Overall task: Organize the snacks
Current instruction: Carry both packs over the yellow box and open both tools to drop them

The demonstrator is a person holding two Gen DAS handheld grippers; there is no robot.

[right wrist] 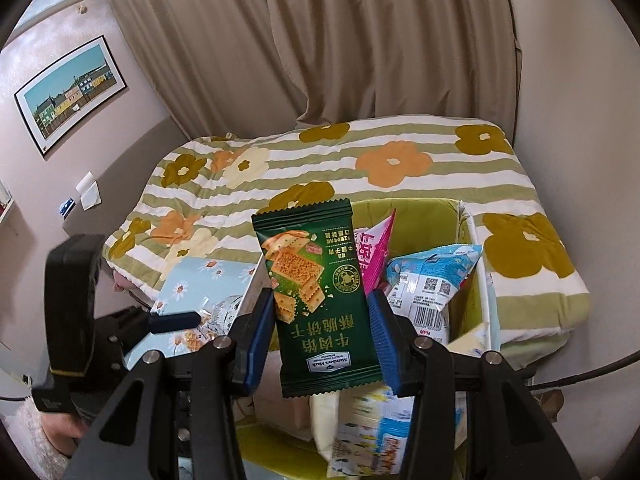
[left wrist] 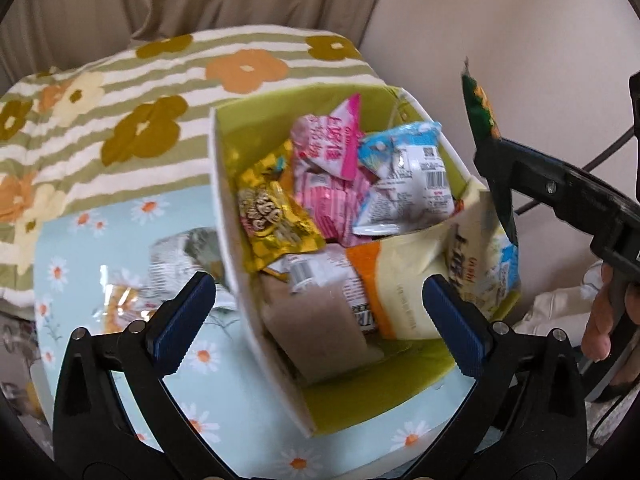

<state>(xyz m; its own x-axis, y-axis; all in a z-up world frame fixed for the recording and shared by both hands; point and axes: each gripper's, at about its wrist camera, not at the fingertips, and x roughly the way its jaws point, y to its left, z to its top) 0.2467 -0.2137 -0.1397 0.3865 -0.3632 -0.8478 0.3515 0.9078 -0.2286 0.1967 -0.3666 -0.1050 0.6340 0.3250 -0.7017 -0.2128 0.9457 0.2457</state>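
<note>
Our right gripper (right wrist: 322, 320) clamps a dark green cracker packet (right wrist: 316, 292) above the green-lined snack box (left wrist: 320, 96). Our left gripper (left wrist: 316, 316) hangs open and empty over the box's near end.

A home bedroom. Ahead of the hand-held gripper, a bed under a striped quilt (right wrist: 400, 168) with big orange and olive flowers. Beyond it, long beige curtains (right wrist: 360, 40) hanging in folds. Far to the left, a framed picture (right wrist: 70, 94) of coloured houses on a pinkish wall, with a wall switch (right wrist: 89, 192) lower down. Nearer, a daisy-print cloth (left wrist: 120, 220) spread under a green-lined box (left wrist: 256, 128) full of snack packets.
</note>
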